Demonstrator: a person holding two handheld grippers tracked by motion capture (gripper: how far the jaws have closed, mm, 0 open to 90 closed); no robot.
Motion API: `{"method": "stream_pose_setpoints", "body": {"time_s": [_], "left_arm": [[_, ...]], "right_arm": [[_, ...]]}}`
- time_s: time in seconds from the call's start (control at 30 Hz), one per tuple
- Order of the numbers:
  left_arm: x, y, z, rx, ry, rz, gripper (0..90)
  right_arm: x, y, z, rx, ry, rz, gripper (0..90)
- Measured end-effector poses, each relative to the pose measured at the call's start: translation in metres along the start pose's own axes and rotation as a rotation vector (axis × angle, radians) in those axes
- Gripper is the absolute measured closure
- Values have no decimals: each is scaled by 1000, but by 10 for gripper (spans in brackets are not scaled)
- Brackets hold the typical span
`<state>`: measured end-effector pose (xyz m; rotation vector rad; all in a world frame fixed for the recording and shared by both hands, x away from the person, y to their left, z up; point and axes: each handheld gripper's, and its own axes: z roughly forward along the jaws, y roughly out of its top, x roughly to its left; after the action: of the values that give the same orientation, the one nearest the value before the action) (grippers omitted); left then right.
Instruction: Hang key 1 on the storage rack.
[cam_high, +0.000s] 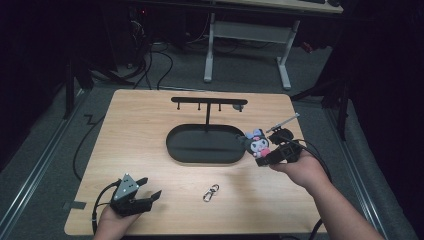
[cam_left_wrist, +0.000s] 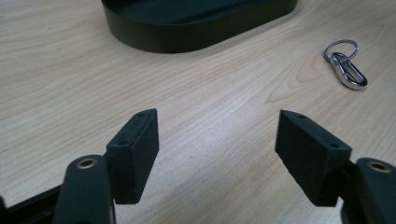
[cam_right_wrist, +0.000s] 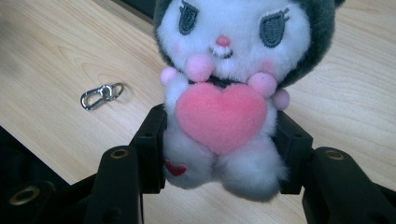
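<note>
The right gripper is closed on a plush toy, its pads pressed against the body below the pink heart; in the high view the toy is held above the table, just beside the right end of the black oval base of a hook stand. Pickup can be judged done; hanging or placing remains. The left gripper is held wide open and empty near a metal carabiner clip, untouched.
</note>
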<state>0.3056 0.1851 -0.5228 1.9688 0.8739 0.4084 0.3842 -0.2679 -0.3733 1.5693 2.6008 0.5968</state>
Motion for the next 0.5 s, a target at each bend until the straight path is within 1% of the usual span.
{"method": "stream_pose_setpoints", "body": {"time_s": [0.13,0.17,0.23,0.3,0.5], "left_arm": [[0,0,0,0,1,-5,308],[0,-1,0,-1,1,-7,308],[1,-1,-1,-1,2,-8,308],[1,-1,-1,1,1,-7,308],[1,-1,-1,1,0,-7,308]], "right_arm": [[1,7,-2,3,6,-5,489],[1,9,-2,0,3,-13,489],[2,15,-5,-5,4,-9,489],[2,17,-6,-7,9,-6,489],[4,28,-15,-32,7,-14,489]]}}
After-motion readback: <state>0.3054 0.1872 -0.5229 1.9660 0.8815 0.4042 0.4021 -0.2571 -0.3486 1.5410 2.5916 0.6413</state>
